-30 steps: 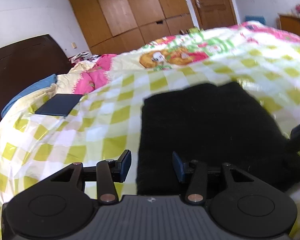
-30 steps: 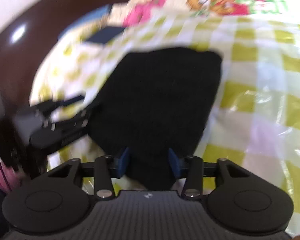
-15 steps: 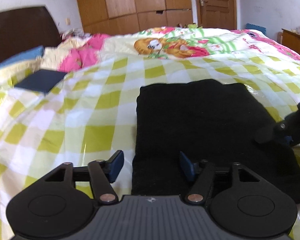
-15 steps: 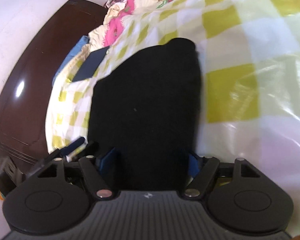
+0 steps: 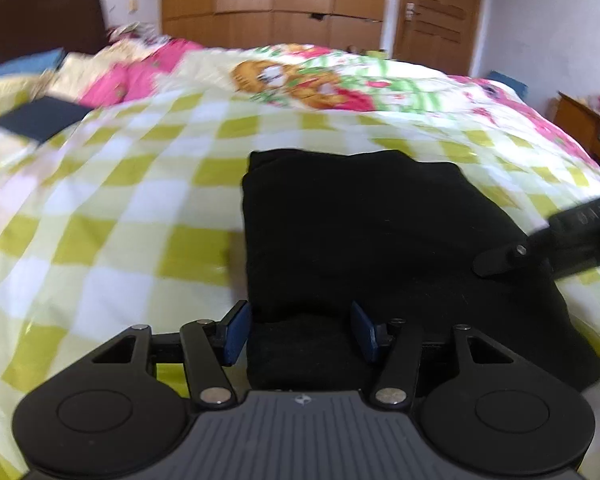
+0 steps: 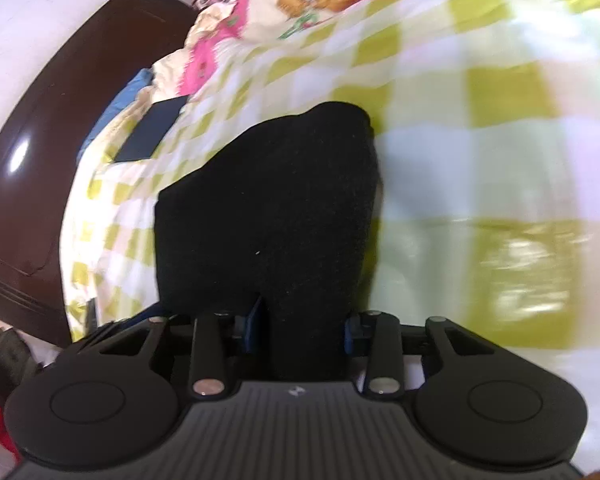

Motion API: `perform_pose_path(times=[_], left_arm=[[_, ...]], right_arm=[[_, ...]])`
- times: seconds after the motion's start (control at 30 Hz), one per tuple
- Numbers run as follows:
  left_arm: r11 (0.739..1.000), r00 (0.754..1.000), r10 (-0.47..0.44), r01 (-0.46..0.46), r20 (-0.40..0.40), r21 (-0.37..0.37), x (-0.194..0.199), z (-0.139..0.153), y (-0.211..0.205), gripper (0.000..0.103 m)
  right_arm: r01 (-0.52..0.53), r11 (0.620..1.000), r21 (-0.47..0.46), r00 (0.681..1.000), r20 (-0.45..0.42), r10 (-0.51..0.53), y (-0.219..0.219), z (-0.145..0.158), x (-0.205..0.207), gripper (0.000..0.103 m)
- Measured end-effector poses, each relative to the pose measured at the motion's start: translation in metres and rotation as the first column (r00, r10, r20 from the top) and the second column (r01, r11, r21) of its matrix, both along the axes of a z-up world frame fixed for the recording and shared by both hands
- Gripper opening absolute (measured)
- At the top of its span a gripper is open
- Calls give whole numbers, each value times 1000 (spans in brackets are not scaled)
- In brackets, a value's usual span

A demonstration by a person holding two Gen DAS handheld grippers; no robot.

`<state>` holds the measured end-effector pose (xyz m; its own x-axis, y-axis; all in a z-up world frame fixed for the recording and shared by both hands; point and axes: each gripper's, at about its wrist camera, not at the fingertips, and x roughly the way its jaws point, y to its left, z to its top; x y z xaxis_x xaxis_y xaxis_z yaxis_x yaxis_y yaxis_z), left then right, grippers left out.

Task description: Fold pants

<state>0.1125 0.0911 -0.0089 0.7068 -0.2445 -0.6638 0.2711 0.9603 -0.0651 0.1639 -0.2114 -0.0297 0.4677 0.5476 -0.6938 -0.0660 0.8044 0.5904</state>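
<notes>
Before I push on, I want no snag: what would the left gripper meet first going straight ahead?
The black pants: their near edge already lies between the open fingers of the left gripper, so it would slide over or bunch them. How high it sits above the cloth is unclear.

Matt black cloth pants (image 5: 372, 232) lie on a glossy checked bedcover (image 5: 112, 216) beside a polished dark-wood headboard (image 6: 32, 152).

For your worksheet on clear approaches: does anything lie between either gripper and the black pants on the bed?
Nothing visible does. The left gripper has its open jaws right at the near edge of the black pants, and the right gripper already has the cloth between its fingers.
</notes>
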Motion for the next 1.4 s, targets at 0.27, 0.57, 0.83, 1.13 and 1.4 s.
perform_pose_path(times=[0.27, 0.57, 0.83, 1.13, 1.4], left_arm=[[990, 998, 24, -32, 62, 134, -26, 22, -29, 67], [980, 997, 16, -31, 75, 198, -58, 23, -36, 68], [979, 997, 23, -37, 73, 201, -62, 28, -37, 68], [974, 997, 22, -37, 68, 222, -66, 26, -41, 68], [974, 998, 20, -35, 67, 225, -73, 27, -41, 68]], right_arm=[[87, 971, -224, 987, 152, -53, 7, 41, -60, 48], [57, 932, -359, 979, 202, 18, 50, 33, -116, 50], [104, 945, -312, 978, 205, -40, 43, 36, -128, 51], [83, 935, -346, 980, 197, -14, 54, 29, -130, 59], [91, 938, -335, 978, 205, -22, 53, 31, -137, 59]])
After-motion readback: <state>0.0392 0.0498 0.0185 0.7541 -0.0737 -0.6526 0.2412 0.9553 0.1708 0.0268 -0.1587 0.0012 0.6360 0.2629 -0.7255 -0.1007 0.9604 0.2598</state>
